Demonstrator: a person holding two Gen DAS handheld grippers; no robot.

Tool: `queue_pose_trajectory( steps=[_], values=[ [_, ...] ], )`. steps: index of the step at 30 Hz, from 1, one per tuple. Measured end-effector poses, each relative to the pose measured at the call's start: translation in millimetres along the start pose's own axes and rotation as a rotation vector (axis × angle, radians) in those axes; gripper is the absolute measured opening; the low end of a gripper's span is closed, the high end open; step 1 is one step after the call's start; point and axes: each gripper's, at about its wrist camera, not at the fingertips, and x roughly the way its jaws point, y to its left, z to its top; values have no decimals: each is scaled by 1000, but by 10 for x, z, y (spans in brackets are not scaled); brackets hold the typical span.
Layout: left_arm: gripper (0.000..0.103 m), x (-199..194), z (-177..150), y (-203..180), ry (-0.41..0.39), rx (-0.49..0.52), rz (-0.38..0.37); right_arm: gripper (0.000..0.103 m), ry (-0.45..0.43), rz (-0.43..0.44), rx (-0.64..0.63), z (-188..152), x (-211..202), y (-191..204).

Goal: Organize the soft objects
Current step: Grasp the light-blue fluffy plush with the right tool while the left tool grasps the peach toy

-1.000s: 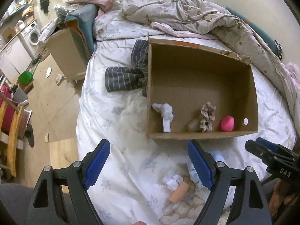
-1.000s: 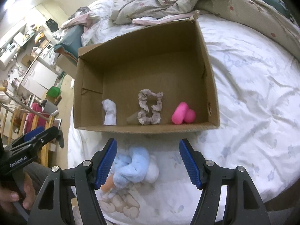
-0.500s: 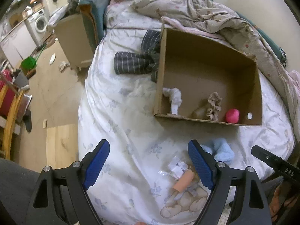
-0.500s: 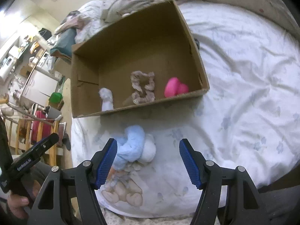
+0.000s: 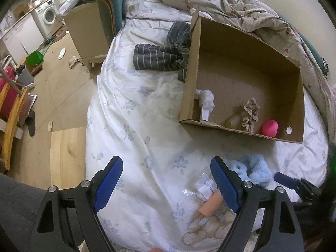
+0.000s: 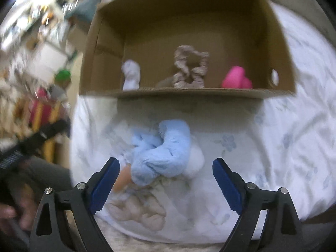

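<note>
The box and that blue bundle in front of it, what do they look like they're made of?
Box: corrugated cardboard, matte brown, with a raw cut edge and a torn corner.
Blue bundle: apparently plush fleece or terry, fuzzy nap and soft rolled folds; the right view is blurred, so the weave is unclear.

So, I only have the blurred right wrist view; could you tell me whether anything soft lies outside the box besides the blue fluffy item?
Observer: Yes, a grey striped garment lies on the bed, against the outside of the cardboard box.
Operator: Thank you. Is the left gripper holding anything?
Observer: No, its jaws are open and empty, above the sheet.
</note>
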Motion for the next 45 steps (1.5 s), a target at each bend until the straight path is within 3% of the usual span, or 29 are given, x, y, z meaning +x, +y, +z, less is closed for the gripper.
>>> queue_pose_trajectory(
  steps=[6,8,10,11,13,19,24,28,30,32,38,40,42,45],
  values=[
    [84,18,4,69,1,-3,13,94,48,-99,-129,63,341,284],
    [84,33,4,93,7,-10,14,75,35,-104,-106,102,349,228],
    [84,53,7,107,15,-16,11,47,26,-75,-61,145,310,135],
    [84,63,8,111,19,-20,8,40,17,-56,-42,161,274,88],
    [84,81,9,100,27,-23,3,28,2,-33,-19,181,212,13],
    [84,91,-3,27,31,-10,-17,11,-83,81,106,153,-109,-253],
    [84,174,-47,-12,79,-11,-41,10,-140,149,159,68,-404,-383],
    [79,273,-140,-191,148,51,-86,9,-165,158,165,19,-500,-397],
    [61,346,-212,-320,196,102,-109,9,-179,154,172,2,-550,-427],
    [50,427,-270,-433,236,143,-125,9,-185,156,189,-12,-600,-495],
    [48,600,-434,-744,300,276,-129,9,-178,157,208,-45,-663,-590],
    [38,640,-466,-794,306,300,-123,9,-180,163,208,-47,-662,-582],
    [17,703,-494,-835,324,321,-118,9,-181,165,209,-48,-664,-588],
    [7,710,-495,-838,326,317,-129,9,-180,169,208,-70,-668,-599]
  ],
)
